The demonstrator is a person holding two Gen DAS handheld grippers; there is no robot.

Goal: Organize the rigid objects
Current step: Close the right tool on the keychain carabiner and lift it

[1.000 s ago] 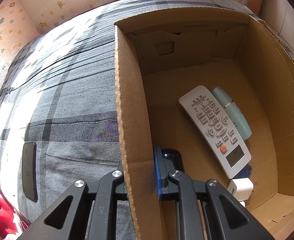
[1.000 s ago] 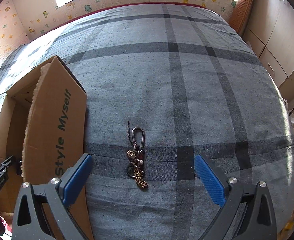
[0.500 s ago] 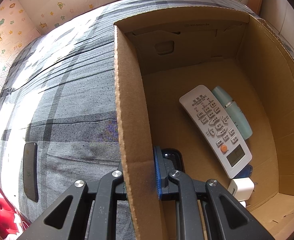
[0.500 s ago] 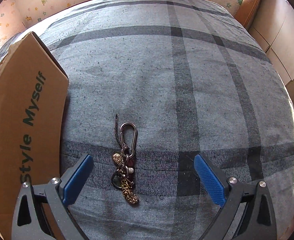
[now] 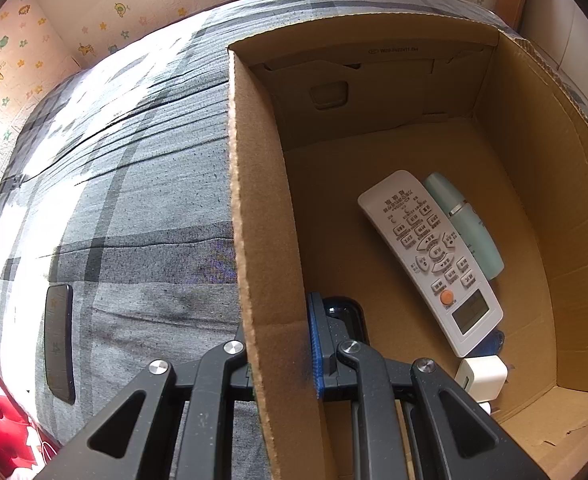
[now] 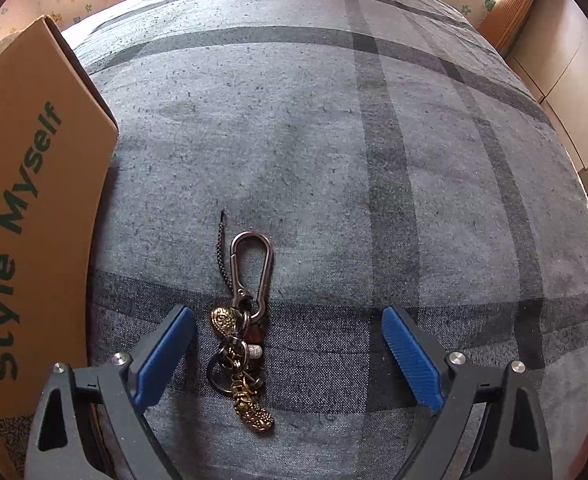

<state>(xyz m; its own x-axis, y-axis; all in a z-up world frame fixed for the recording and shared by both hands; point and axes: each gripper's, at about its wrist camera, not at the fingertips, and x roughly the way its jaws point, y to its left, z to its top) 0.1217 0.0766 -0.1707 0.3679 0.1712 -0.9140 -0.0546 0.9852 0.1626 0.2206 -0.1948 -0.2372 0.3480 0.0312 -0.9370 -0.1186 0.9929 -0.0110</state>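
An open cardboard box stands on the grey plaid bed. Its left wall is pinched between the pads of my left gripper, which is shut on it. Inside lie a white remote, a mint bottle, a white charger and a dark glossy item. In the right wrist view a keychain with a carabiner and brass charms lies on the bedspread. My right gripper hangs low over it, jaws closing. The keychain sits between them near the left finger, and neither pad touches it.
A black phone lies on the bed left of the box. The box's printed outer side rises just left of the right gripper. Bedspread stretches beyond the keychain. Cupboards stand past the bed's right edge.
The right gripper has come down toward the keychain, which now looks larger and sits between the fingers, and the jaws have narrowed a little. The left gripper and the box have not moved.
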